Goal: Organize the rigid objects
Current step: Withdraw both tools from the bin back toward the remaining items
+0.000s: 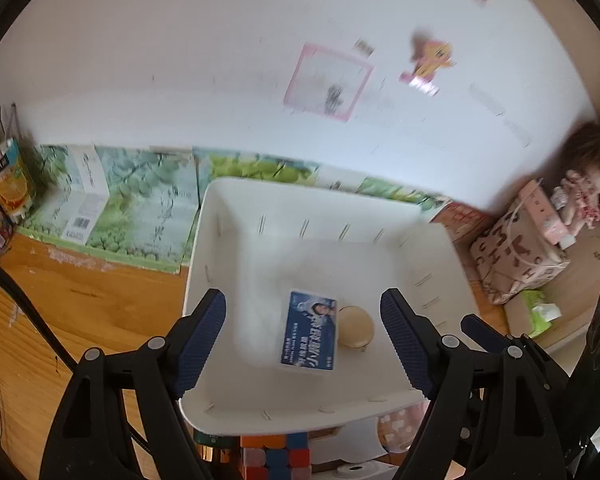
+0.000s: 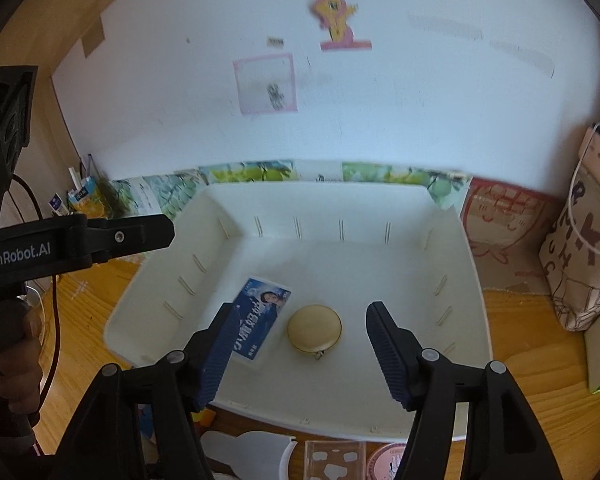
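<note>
Looking through the left wrist camera, I see my left gripper [image 1: 302, 344] hanging over a white bin [image 1: 236, 196] that sits on the wooden bench [image 1: 80, 312], its blue-padded fingers [image 1: 202, 336] spread wide with nothing between them. On the bin floor lies a blue card [image 1: 309, 328], flat, and just beside it on the right a round beige case [image 1: 356, 326]; the two look to be touching or nearly so, and I cannot tell which. Under the bin's near rim a multicoloured puzzle cube [image 1: 276, 456] pokes out. At the far left stands an orange juice carton [image 1: 8, 180], and at the right a patterned tote bag [image 1: 516, 256] leans near the wall. From the right wrist camera, my right gripper [image 2: 298, 350] also hovers over the near part of the bin [image 2: 472, 280], fingers [image 2: 384, 346] spread and holding nothing. The card [image 2: 260, 316] lies tilted, partly hidden behind the left finger, and the round case [image 2: 314, 329] rests between the two fingers, lower down on the bin floor. The left gripper [image 2: 100, 240] reaches in from the left edge above the bin's corner. The tote bag [image 2: 580, 248] stands at the right.
</note>
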